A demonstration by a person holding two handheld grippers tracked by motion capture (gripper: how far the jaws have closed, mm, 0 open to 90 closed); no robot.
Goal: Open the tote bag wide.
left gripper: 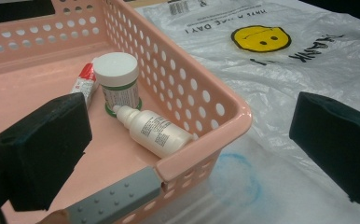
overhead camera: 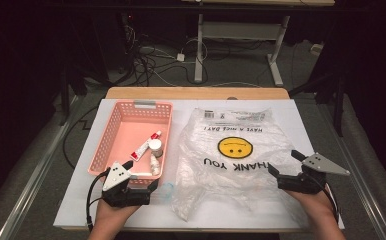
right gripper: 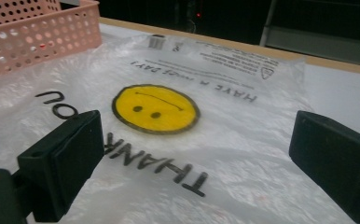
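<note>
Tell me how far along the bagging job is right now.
Barely begun. Done: the plastic bag lies flat beside the pink basket. In hand: nothing; the left gripper hangs open at the basket's near corner, and the right gripper is open over the bag. Left: the jar, the small bottle and the tube all sit in the basket.

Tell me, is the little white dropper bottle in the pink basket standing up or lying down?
Lying down. The dropper bottle rests on its side on the basket floor.
</note>
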